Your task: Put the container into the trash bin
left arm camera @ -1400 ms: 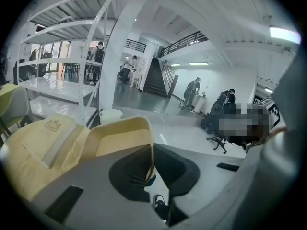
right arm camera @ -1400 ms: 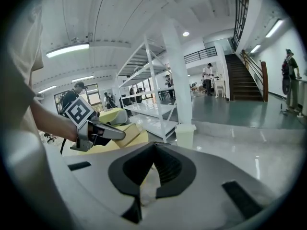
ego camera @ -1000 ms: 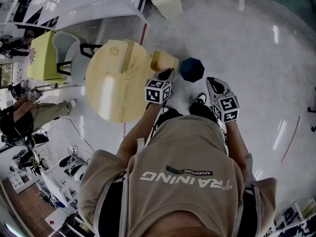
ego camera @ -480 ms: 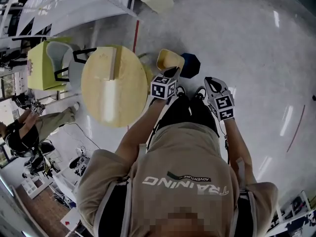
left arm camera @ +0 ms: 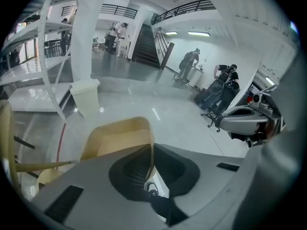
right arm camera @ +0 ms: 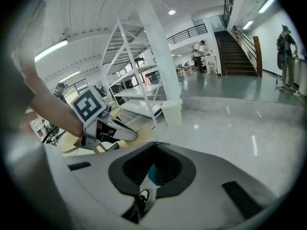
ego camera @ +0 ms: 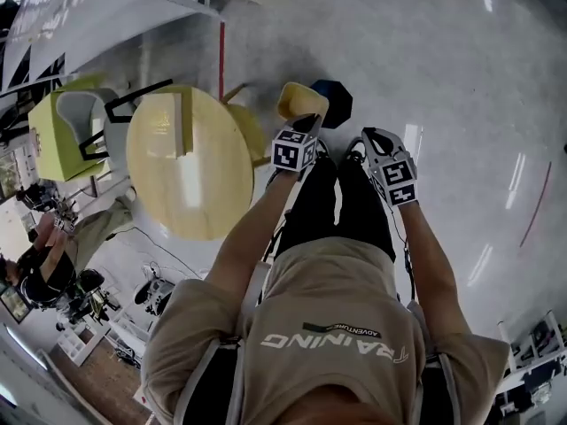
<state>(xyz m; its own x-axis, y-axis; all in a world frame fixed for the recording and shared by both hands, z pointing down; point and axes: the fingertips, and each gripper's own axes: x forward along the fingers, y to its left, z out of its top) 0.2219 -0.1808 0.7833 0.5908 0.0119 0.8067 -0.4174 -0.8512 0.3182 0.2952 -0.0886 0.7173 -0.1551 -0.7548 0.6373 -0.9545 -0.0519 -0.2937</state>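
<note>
So the left gripper has its jaws clamped on one thin side wall of the pale yellow open-top box container. In the left gripper view that wall is sandwiched right between the two pads, and the rest of the box sticks out to the left of them. The container's up in the air, not resting on anything, and its open side shows to the head view. From up there it sits just beside the dark blue hexagonal trash bin, overlapping the bin's left rim. Can't tell if it's properly over the opening. The bin stands on the glossy grey floor, near the right edge of the round light-wood table. The right gripper has its jaws together with nothing in them, near the bin's lower right side.
</note>
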